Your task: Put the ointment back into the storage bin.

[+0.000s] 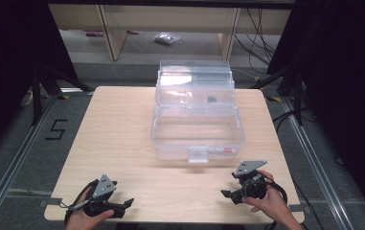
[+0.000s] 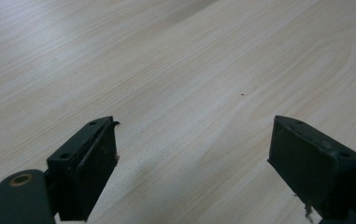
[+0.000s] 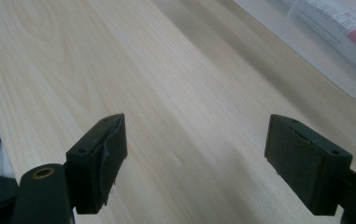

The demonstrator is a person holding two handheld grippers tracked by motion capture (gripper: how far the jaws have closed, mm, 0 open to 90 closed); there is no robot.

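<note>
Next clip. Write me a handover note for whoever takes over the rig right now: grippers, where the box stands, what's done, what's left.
Left gripper: open, holding nothing, low over the near left part of the pale wooden table.
Right gripper: open, holding nothing, near the front right edge, short of the box.
Clear plastic storage box: mid-table, towards the far side, its hinged lid standing open behind it. A small dark item shows through the plastic; what it is cannot be told. A white and red label sits on the front wall.
Done: nothing handled that the pictures show.
Left: probably approaching and working on the box.

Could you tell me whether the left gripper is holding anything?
No, the left gripper has its fingers spread apart with bare wooden table between them.
</note>
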